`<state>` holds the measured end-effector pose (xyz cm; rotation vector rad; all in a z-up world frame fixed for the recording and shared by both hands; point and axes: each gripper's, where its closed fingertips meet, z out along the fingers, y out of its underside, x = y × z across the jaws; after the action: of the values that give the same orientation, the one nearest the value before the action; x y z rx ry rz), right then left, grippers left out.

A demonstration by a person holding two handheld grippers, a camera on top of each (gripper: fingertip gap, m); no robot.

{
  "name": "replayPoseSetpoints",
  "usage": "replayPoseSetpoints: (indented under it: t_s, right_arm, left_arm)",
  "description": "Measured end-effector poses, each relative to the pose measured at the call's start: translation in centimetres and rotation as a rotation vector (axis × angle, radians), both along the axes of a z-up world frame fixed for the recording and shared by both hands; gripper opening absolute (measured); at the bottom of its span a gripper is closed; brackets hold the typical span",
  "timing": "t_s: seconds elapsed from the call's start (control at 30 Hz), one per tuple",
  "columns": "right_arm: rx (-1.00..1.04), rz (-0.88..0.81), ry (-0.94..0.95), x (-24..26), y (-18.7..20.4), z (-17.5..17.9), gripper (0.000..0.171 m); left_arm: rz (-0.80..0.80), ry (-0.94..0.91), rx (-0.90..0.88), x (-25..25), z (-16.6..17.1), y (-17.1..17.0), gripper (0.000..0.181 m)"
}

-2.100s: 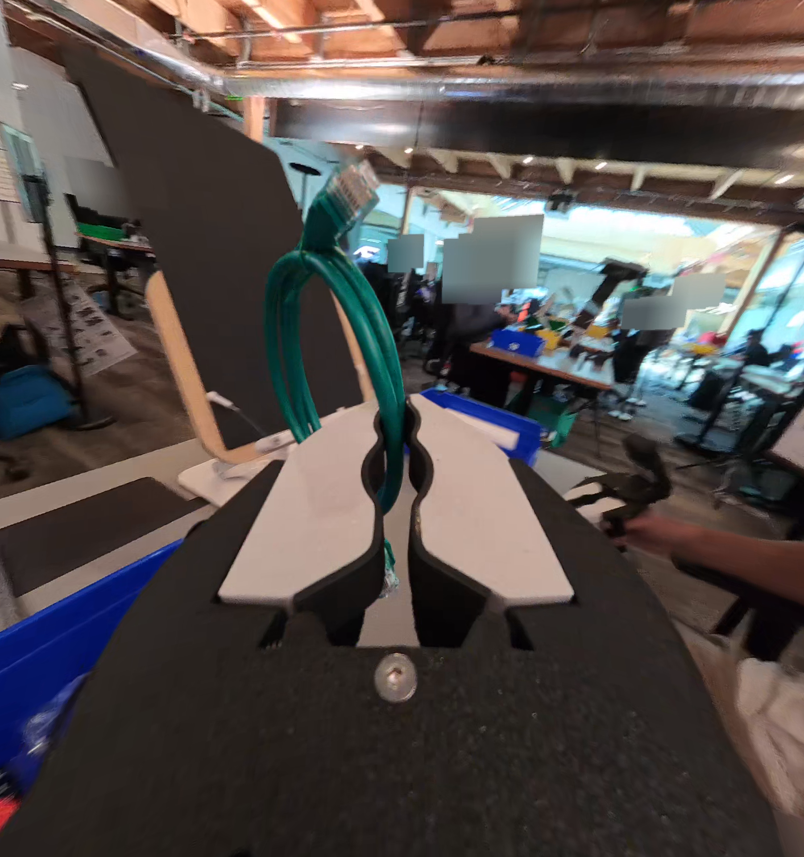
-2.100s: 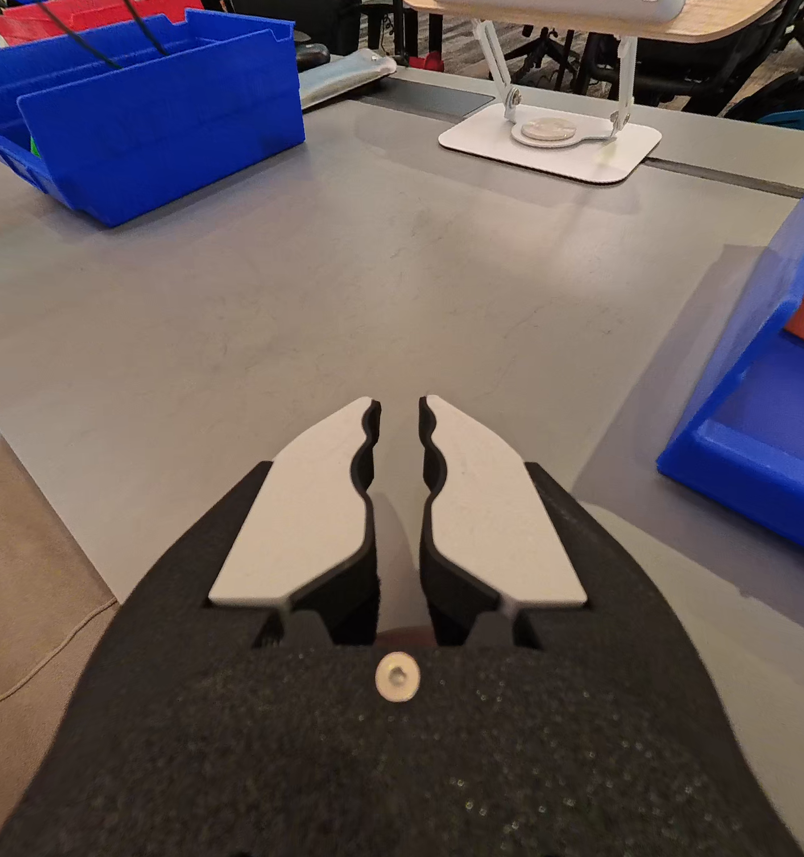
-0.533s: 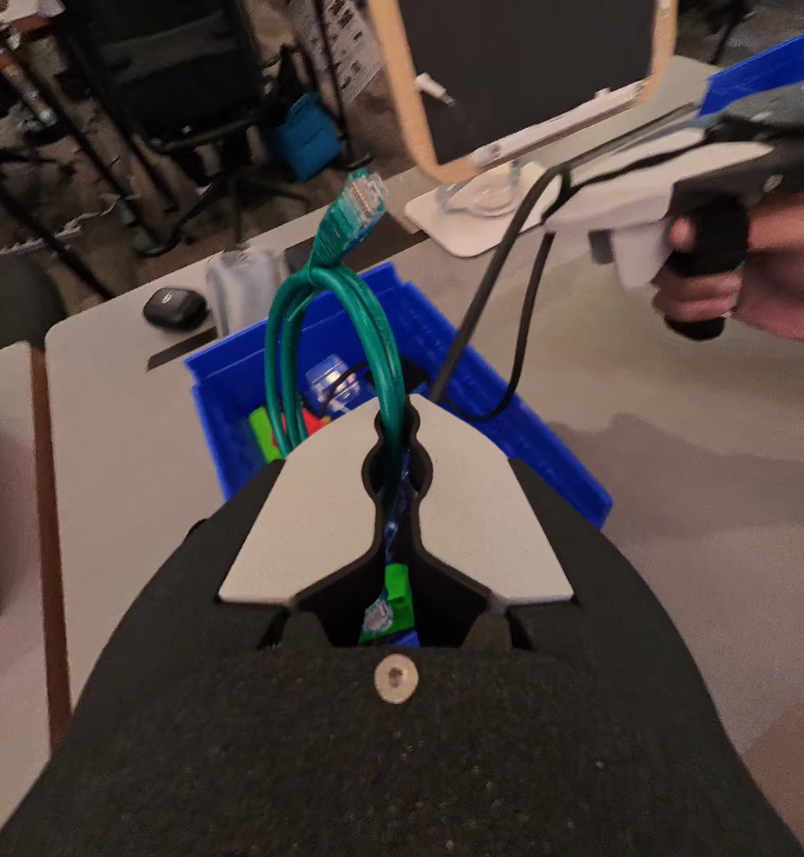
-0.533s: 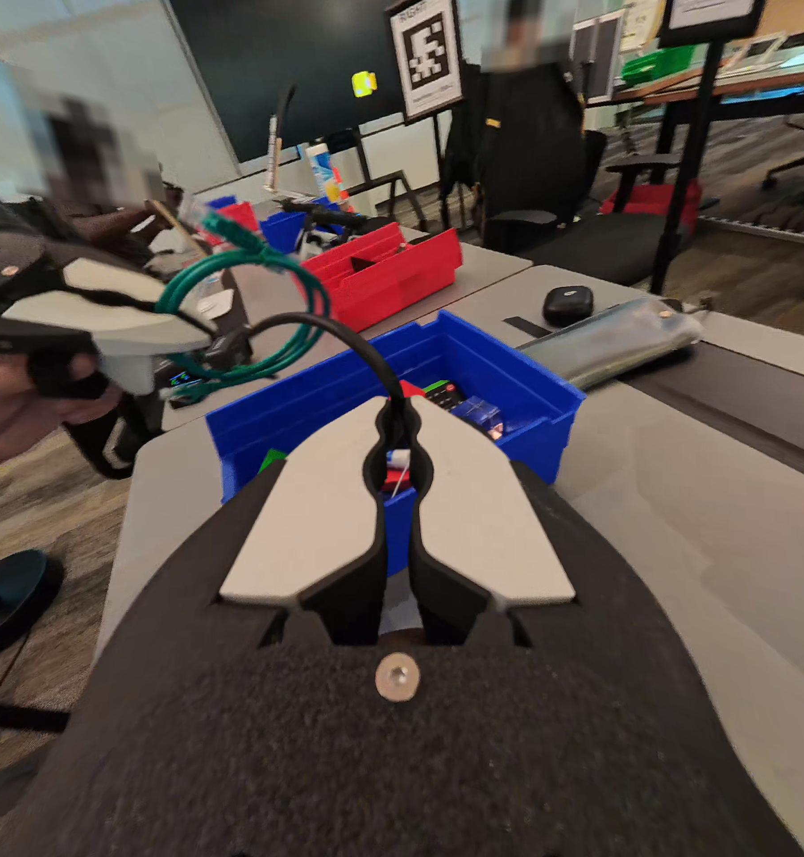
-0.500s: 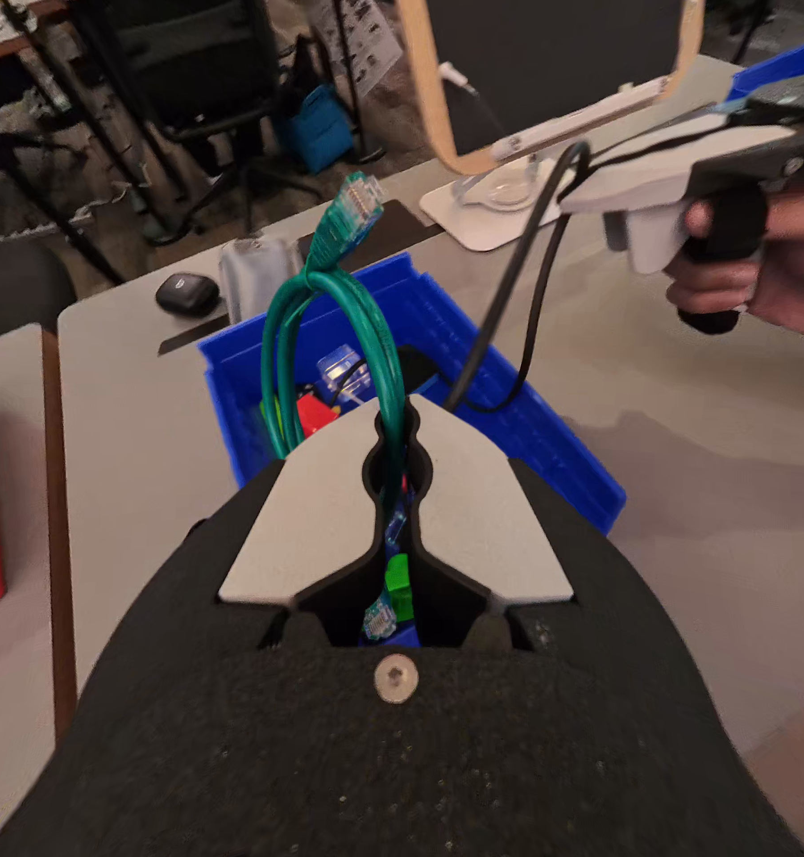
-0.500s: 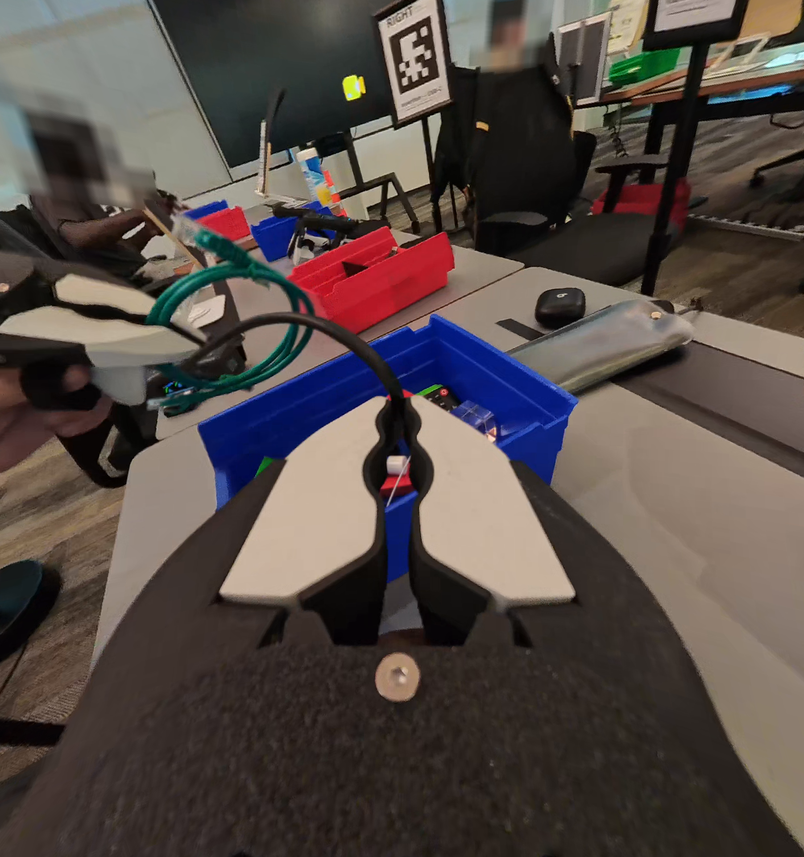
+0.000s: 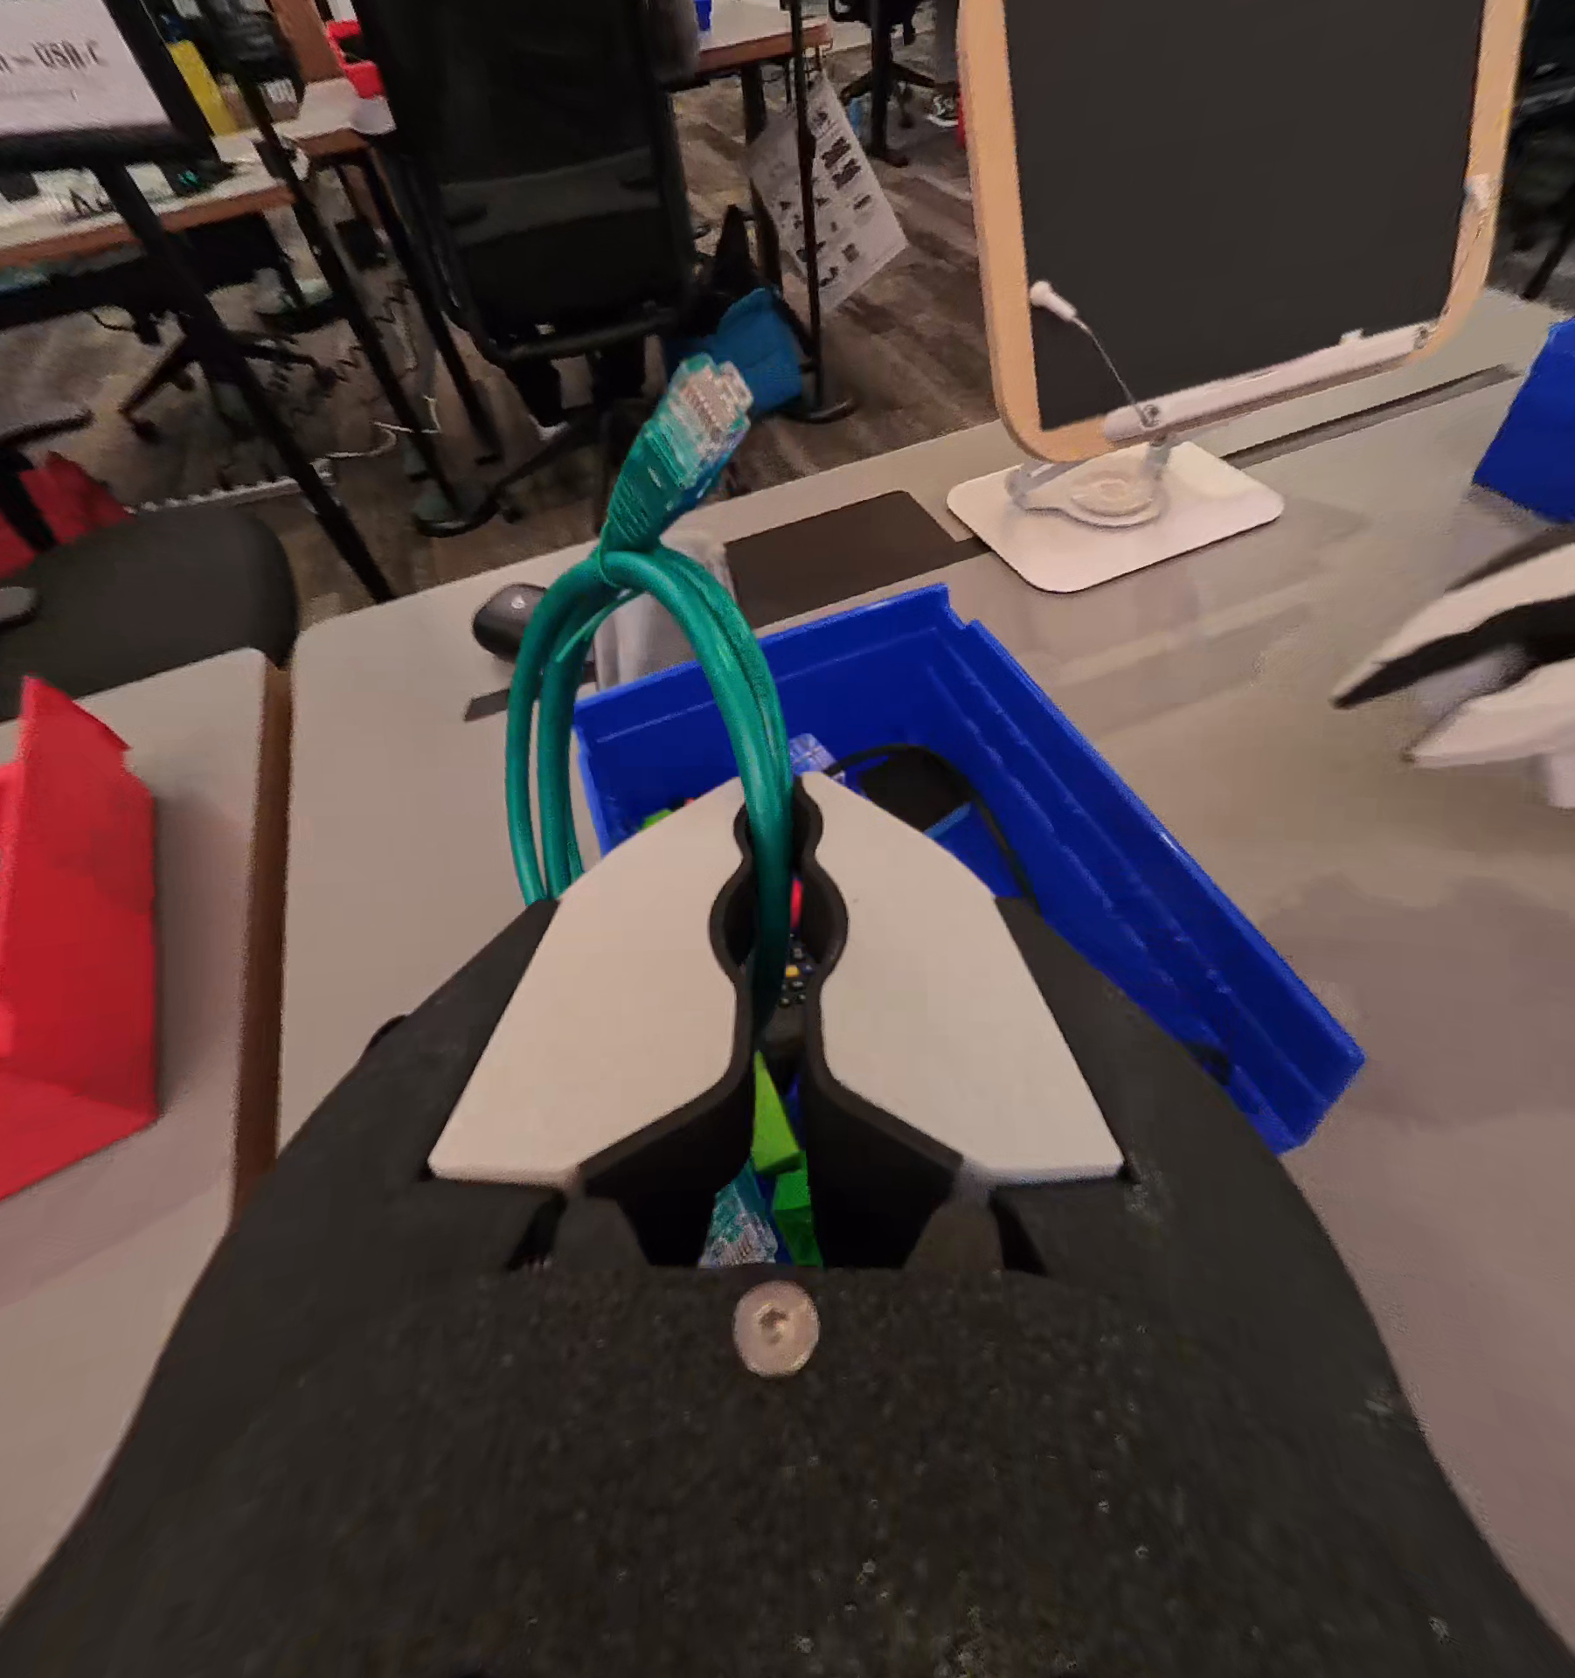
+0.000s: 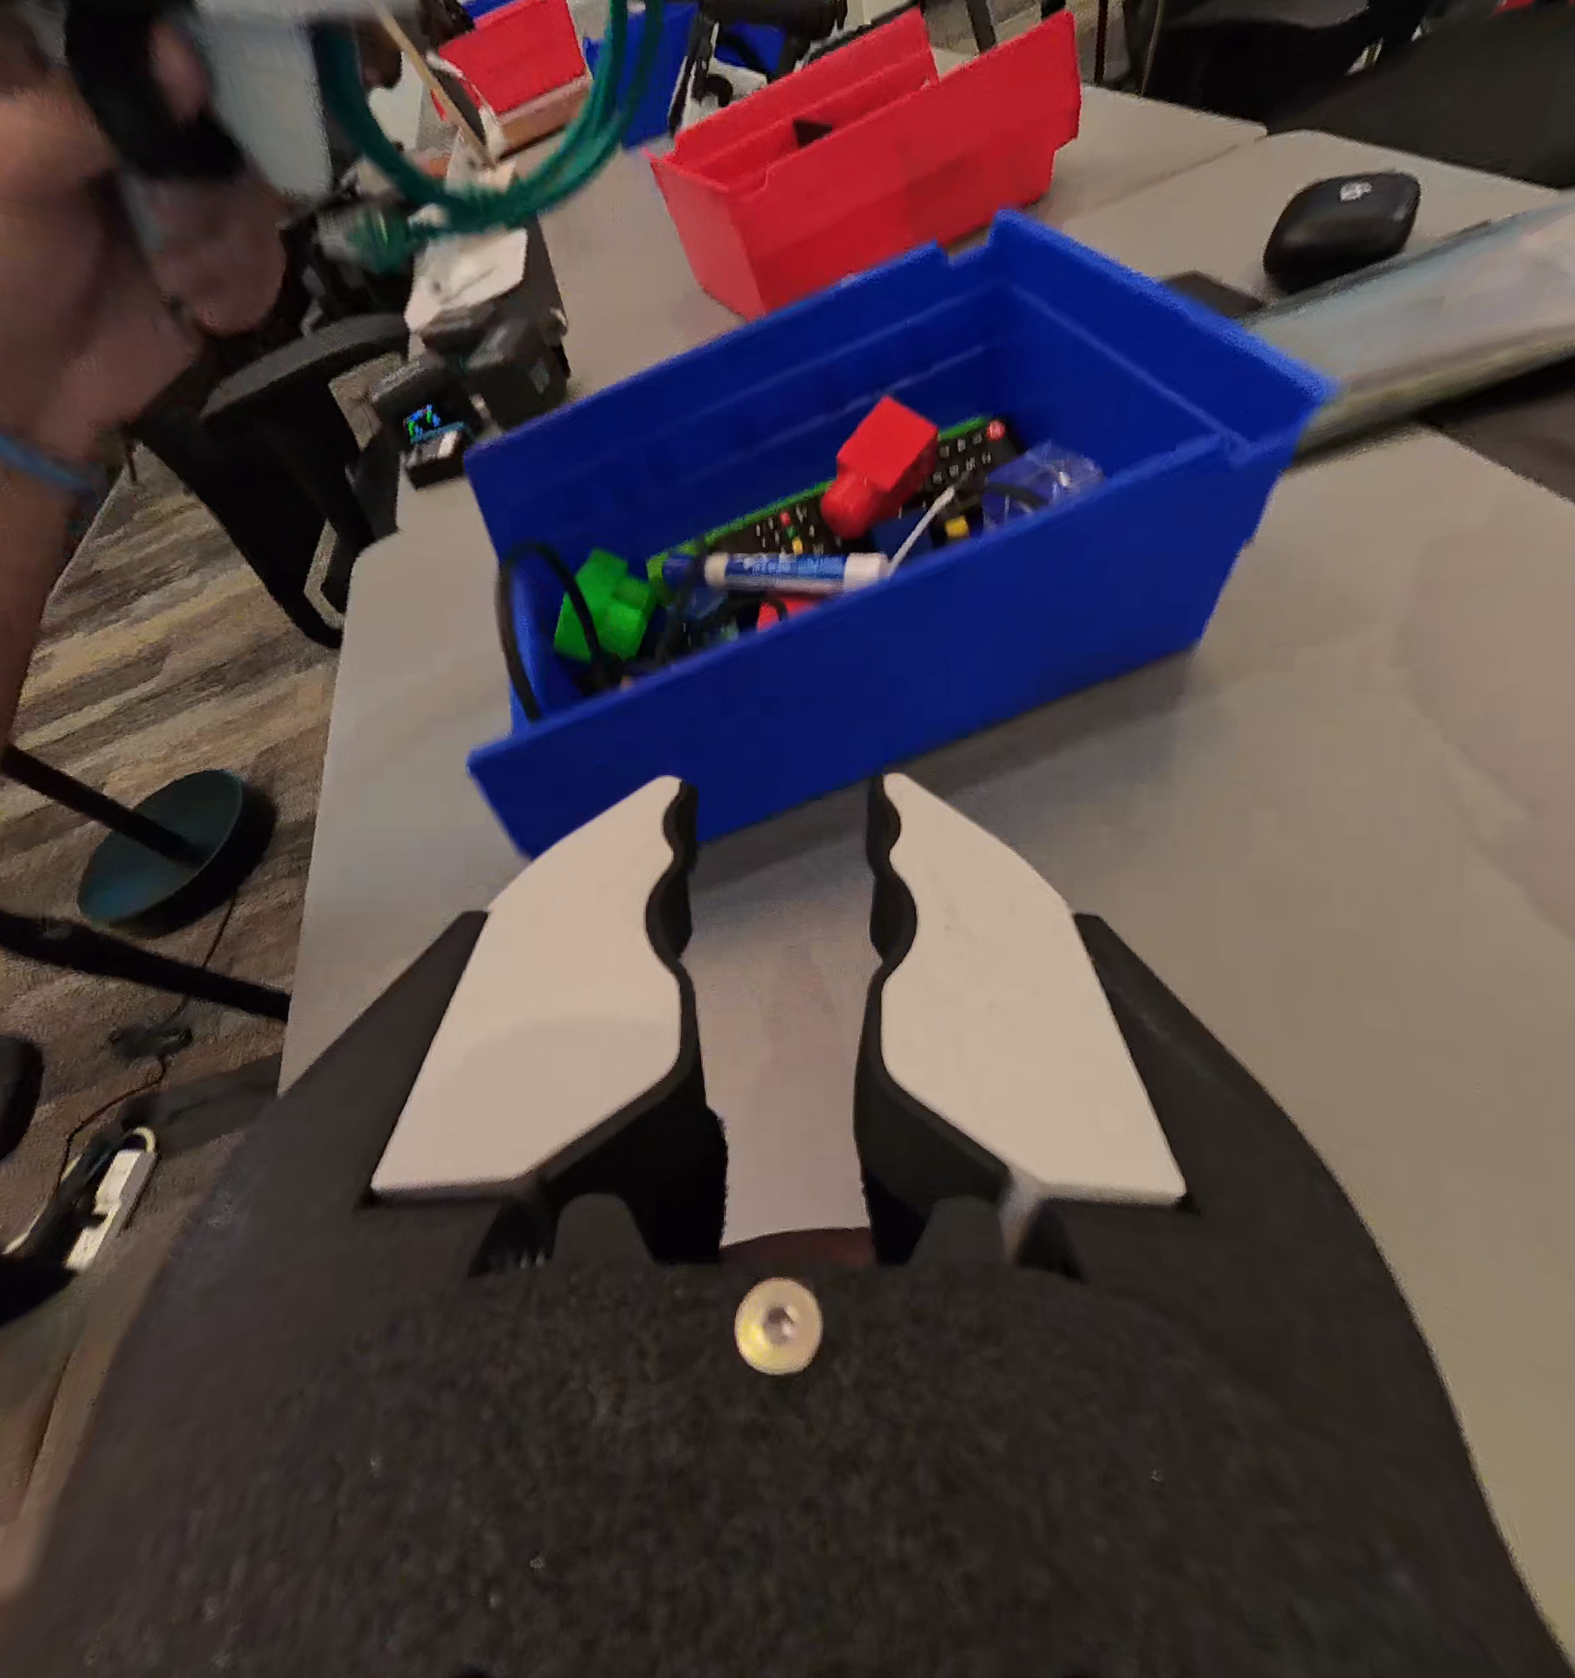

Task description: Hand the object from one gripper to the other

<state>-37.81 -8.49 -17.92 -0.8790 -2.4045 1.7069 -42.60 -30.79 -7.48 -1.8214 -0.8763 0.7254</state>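
Note:
My left gripper (image 7: 775,794) is shut on a coiled green network cable (image 7: 747,690), held above the blue bin (image 7: 1129,890); its clear plug (image 7: 688,427) points up. My right gripper (image 8: 779,799) is open and empty, just in front of the blue bin (image 8: 947,690). A black cable (image 8: 530,599) lies in the bin's left end. In the left wrist view the right gripper (image 7: 1492,672) shows blurred at the right edge. In the right wrist view the left gripper with the green cable (image 8: 493,154) shows blurred at the top left, apart from my right gripper.
The blue bin holds a red block (image 8: 884,463), a green block (image 8: 602,608), a marker (image 8: 775,570) and a remote. A red bin (image 8: 856,163), a black mouse (image 8: 1338,227) and a silver pouch (image 8: 1447,309) lie behind. A tablet on a white stand (image 7: 1120,508) stands farther back. Some 25 centimeters of space lies between my two pairs of fingers.
My right gripper has opened and let go of the black cable, which now lies in the blue bin, and it has pulled back. My left gripper still holds the green cable.

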Motion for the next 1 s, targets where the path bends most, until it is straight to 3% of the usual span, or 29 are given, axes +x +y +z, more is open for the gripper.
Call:
replayPoseSetpoints:
  t_s: [0.17, 0.33, 0.47, 0.63, 0.7, 0.83, 1.0]
  right_arm:
    - [0.038, -0.049, 0.003, 5.7, 7.7, -2.8, 0.036]
    - [-0.057, -0.171, -0.002, 11.3, 14.5, -5.0, 0.037]
    - [-0.277, -0.197, -0.030, 13.9, 16.0, -2.3, 0.040]
    - [-0.550, -0.164, 0.030, 15.0, 16.5, 2.6, 0.052]
    - [-0.609, -0.144, 0.000, 15.1, 16.6, 2.6, 0.051]
    - [-0.539, -0.155, 0.001, 14.7, 17.8, 1.2, 0.013]
    - [-0.281, -0.378, 0.165, 12.4, 20.9, 0.4, 0.012]
  left_arm:
    - [-0.195, 0.051, 0.045, 2.4, 2.4, 4.6, 0.004]
    - [-0.637, -0.073, 0.422, 8.9, 4.8, 14.9, 0.004]
    - [-0.959, -0.288, 0.663, 15.1, 3.7, 23.9, 0.004]
    - [-1.128, -0.487, 0.778, 21.1, -0.7, 32.6, 0.004]
    - [-1.154, -0.552, 0.827, 22.4, -2.2, 34.6, 0.003]
    - [-1.082, -0.606, 0.922, 22.0, -4.1, 35.8, 0.003]
    - [-0.748, -0.456, 0.474, 19.9, -11.3, 35.1, 0.019]
